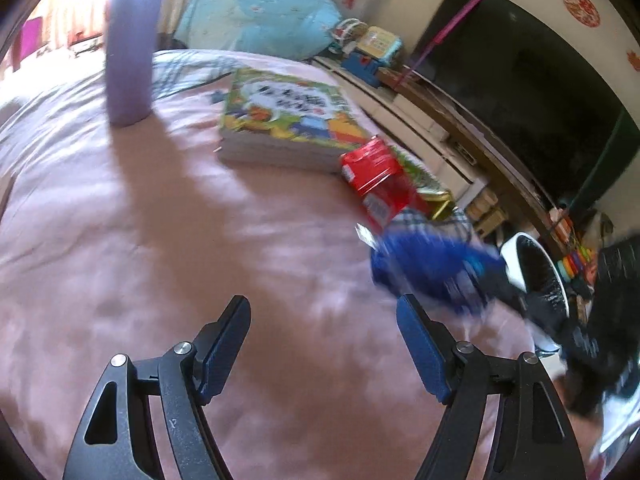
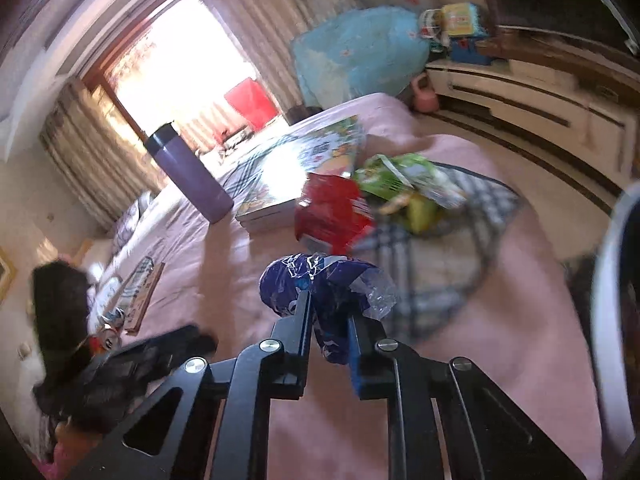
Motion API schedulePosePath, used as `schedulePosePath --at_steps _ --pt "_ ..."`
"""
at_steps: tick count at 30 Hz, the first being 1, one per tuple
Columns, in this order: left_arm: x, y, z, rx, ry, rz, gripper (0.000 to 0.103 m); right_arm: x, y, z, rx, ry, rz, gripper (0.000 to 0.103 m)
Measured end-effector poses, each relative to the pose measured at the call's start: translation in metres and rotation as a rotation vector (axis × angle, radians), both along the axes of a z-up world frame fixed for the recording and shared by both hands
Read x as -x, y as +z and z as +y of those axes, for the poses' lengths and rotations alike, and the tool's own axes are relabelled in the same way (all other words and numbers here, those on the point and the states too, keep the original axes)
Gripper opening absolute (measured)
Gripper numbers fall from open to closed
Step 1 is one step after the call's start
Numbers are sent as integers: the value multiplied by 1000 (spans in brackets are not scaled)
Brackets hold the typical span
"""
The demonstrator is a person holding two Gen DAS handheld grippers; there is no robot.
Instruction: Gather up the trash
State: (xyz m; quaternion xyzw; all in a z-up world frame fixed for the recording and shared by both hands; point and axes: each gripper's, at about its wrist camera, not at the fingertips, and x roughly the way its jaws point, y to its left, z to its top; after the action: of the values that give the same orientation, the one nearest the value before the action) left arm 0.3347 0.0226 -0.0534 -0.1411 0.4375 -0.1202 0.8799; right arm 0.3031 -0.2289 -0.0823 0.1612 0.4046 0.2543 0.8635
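From my left wrist camera I see a pink bed (image 1: 120,240) filling most of the frame, with a dark TV (image 1: 520,80) on the wall beyond its far right edge and a low cabinet (image 1: 420,120) beneath it. My left gripper (image 1: 324,328) hangs over the bedspread with its tongs wide apart, nothing between them. A purple bottle (image 1: 130,52) stands toward the far left of the bed, and a picture book (image 1: 288,120) lies near the far right edge (its cover writing is too blurred to read). A red wrapper (image 1: 376,176) lies just in front of the book. A blue wrapper (image 1: 432,268) shows smeared near the right edge, beside a white bin (image 1: 536,272) with a black liner.

From my right wrist camera, a bright window (image 2: 180,60) with striped curtains sits beyond the bed (image 2: 480,340). My right gripper (image 2: 328,320) is clamped on the blue wrapper (image 2: 320,284), held above the bedspread. Ahead lie the red wrapper (image 2: 328,212), a green wrapper (image 2: 400,180) on a plaid cloth (image 2: 452,240), the book (image 2: 304,164) and the bottle (image 2: 188,172). No label is legible.
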Motion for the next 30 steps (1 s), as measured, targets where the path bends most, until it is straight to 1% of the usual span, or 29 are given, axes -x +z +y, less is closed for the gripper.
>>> schedulePosePath --at_steps 2,5,8,12,14,15,17,18,19,22,24,26,27,30 --pt "-13 4 -10 -4 -22 -21 76 19 -1 -21 -41 -42 10 15" --pt "-38 7 -24 -18 -28 -56 83 39 1 -44 -54 -107 -3 15" --pt "-68 2 -41 -34 -17 -37 87 57 -4 -68 -69 -190 -11 15" --pt "-103 -10 -60 -80 -5 -26 87 60 -14 -79 -87 -222 14 15" --pt "-115 -16 -67 -103 -1 -29 85 62 -15 -82 -92 -226 12 15" --pt "-118 -19 -69 -109 -3 -32 82 63 -15 -83 -93 -224 8 15" --pt "-119 -23 -72 -80 -30 -35 50 64 -15 -84 -99 -224 6 15" --pt "-120 -25 -73 -84 -35 -29 44 64 -15 -84 -101 -222 5 15" --pt "-119 -26 -74 -95 -37 -30 37 66 -15 -84 -103 -219 2 15" --pt "-109 -25 -71 -66 -46 -25 31 70 -11 -87 -119 -217 -18 15" --pt "-95 -19 -65 -45 -47 -32 31 73 -6 -89 -125 -220 -57 15" --pt "-72 -11 -57 -14 -58 -37 31 73 -1 -88 -115 -218 -87 15" --pt "-59 -6 -54 0 -65 -42 31 72 0 -84 -84 -211 -109 15" --pt "-19 1 -47 14 -88 -46 31 71 0 -68 21 -173 -134 15"
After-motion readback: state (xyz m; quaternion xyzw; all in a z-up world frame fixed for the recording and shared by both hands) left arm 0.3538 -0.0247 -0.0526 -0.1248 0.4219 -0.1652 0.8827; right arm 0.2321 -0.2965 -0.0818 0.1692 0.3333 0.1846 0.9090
